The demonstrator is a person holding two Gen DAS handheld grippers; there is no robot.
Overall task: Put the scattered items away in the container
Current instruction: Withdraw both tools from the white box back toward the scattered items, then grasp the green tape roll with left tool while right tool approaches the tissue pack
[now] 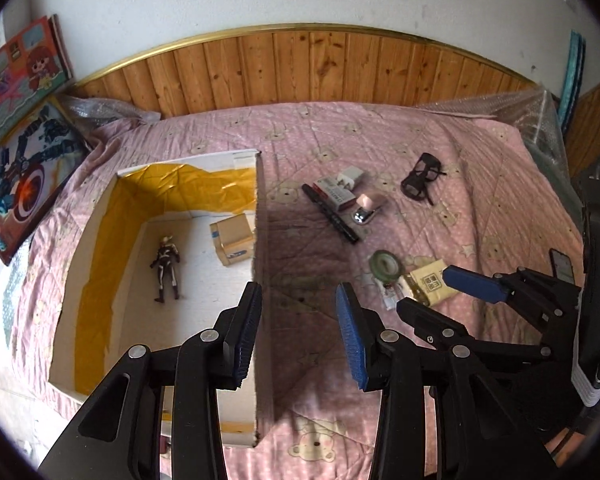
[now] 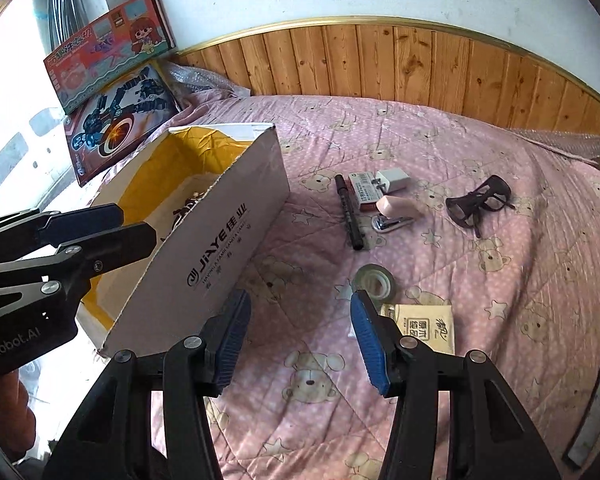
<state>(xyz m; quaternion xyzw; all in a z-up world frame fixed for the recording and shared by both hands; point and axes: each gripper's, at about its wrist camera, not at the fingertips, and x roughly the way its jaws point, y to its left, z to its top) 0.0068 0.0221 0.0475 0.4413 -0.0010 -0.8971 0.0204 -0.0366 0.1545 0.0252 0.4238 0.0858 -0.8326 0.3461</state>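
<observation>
Container: white cardboard box [image 1: 260,216] lined with yellow tape, open-topped, on pink bedspread [image 1: 480,184]; its near wall directly below and ahead of the left claw
Already stowed: toy figure [image 1: 166,268] lying flat on box floor, ahead-left of left claw; small carton [image 1: 232,238] beside it, against the right wall
Left claw [image 1: 298,332]: jaws apart, nothing between them; poised over box's right wall
Right claw [image 2: 300,342]: jaws apart, empty; hovering over bedspread, right of box
Nearest loose items: tape roll [image 2: 374,280] just ahead of right claw's right pad; tan packet [image 2: 424,326] beside that pad, partly hidden by it
Farther loose items: black marker [image 2: 348,212], small red-and-white box [image 2: 362,190], white charger [image 2: 394,179], pink-topped stapler [image 2: 394,214], clustered well ahead of right claw; black glasses [image 2: 480,204] ahead-right, apart from cluster
Edge item: dark flat object [image 2: 594,400] far right of right claw, identity unclear
Progress: two pieces boxed, at least seven still scattered; early stage by judgement
Likely next: tape roll or packet, closest to right claw
</observation>
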